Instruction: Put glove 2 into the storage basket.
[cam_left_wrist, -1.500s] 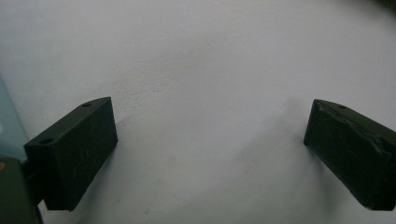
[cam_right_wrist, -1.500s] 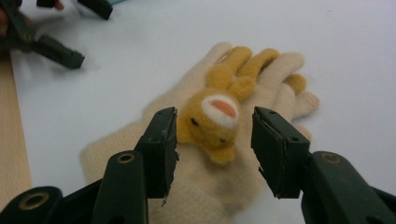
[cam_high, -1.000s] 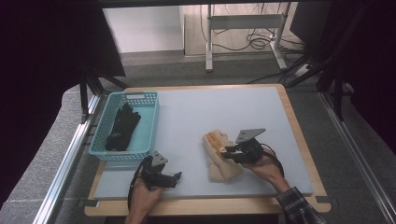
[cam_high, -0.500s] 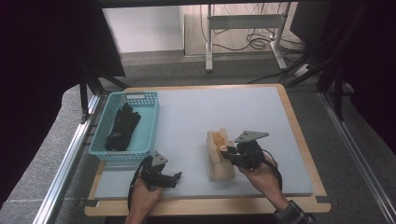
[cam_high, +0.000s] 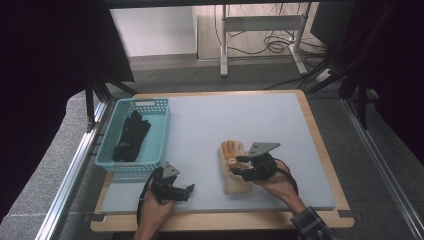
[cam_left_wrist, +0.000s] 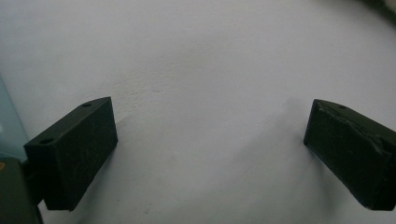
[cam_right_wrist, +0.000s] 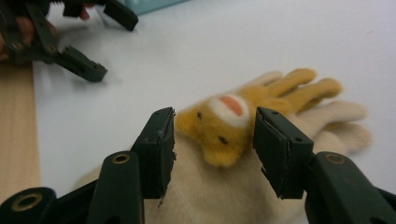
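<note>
our right gripper (cam_right_wrist: 212, 154) has just been opening its jaws. they sit on each side of the little bear face (cam_right_wrist: 219, 128) on the cream glove (cam_high: 235, 170), but do not pinch it. the glove lies flat on the grey table (cam_high: 280, 125), near the front. we think it is soft, light and floppy, so we should grab a thick fold by the bear face. the teal basket (cam_high: 157, 135) holds a black glove (cam_high: 129, 135). our left gripper (cam_high: 187, 190) is open over bare table.

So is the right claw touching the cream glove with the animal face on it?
Cannot tell. In the right gripper view the right claw straddles the glove and its animal face; contact isn't plain.
</note>
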